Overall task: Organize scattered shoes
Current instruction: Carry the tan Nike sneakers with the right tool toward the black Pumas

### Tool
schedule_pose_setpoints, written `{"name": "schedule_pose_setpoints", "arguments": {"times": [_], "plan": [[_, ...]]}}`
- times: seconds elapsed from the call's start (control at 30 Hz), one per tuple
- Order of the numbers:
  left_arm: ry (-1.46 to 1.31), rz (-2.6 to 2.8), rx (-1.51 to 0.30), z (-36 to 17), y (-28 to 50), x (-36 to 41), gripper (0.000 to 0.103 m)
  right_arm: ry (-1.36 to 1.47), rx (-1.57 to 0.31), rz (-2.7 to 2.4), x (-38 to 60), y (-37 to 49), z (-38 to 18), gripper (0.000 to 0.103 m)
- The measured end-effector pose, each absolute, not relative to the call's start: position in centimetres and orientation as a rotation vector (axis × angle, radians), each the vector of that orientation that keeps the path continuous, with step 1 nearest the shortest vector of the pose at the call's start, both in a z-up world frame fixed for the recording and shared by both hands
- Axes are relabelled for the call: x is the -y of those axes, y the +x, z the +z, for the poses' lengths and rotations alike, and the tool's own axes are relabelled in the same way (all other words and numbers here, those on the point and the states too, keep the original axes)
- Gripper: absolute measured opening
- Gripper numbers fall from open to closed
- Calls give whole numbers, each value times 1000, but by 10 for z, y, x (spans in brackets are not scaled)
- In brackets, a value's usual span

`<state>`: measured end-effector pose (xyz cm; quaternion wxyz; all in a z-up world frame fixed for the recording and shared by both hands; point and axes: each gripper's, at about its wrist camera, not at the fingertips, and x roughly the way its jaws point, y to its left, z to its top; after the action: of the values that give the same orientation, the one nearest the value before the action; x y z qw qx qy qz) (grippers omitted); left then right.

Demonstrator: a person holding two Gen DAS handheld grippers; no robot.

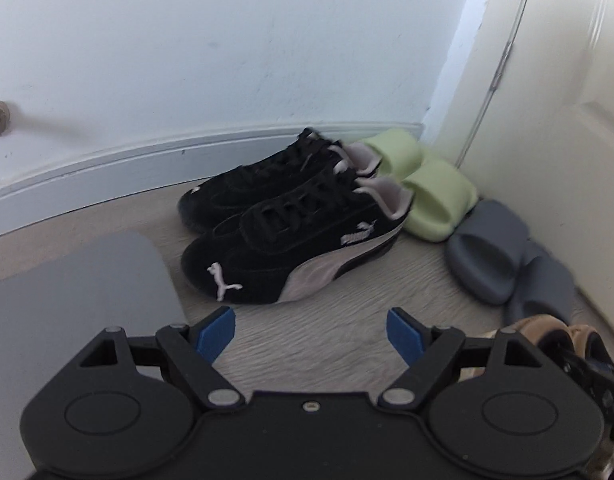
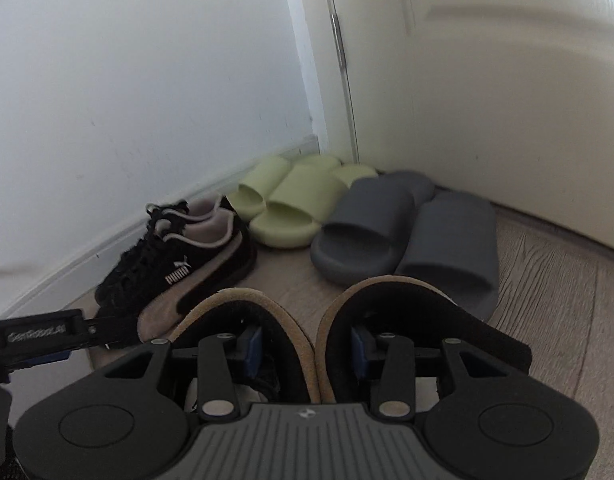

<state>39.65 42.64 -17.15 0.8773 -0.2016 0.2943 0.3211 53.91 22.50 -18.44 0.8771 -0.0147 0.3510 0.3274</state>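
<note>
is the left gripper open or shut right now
Open. In the left wrist view the left gripper has its blue fingertips spread wide apart with only bare floor between them, short of the black sneakers.

Black sneakers (image 1: 275, 232): matt, napped suede-like upper; smoother pale side stripe; woven laces. Green slides (image 2: 287, 204): moulded foam-like material, matt, smooth. Grey slides (image 2: 407, 232): the same moulded matt finish. Tan shoes (image 2: 319, 320): fuzzy, suede-like rim is seen around a dark lining. Floor (image 1: 327, 344): pale wood-grain boards, low sheen. Wall (image 1: 187, 40): painted, matt, lightly scuffed. Skirting board (image 1: 107, 168): painted, faintly glossy. Left gripper (image 1: 311, 330): black matt plastic, metal pivot pins, blue plastic pads (image 1: 217, 330).
</note>
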Motion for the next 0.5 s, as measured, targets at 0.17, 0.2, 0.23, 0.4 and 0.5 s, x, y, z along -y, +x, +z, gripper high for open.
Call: {"name": "schedule_pose_setpoints", "arguments": {"times": [0.17,0.2,0.23,0.4,0.5], "plan": [[-392,659,-638,-182,405,-422,83,-58,-790,654,-248,552,-198,45],[-393,660,-641,-184,406,-422,83,-65,-806,649,-251,556,-197,45],[-397,660,-644,-185,407,-422,83,-75,-827,645,-256,560,-196,47],[-390,639,-655,-185,411,-416,83,-105,-905,679,-267,568,-190,49],[-353,611,-644,-178,412,-409,83,-88,-980,759,-262,579,-185,52]]}}
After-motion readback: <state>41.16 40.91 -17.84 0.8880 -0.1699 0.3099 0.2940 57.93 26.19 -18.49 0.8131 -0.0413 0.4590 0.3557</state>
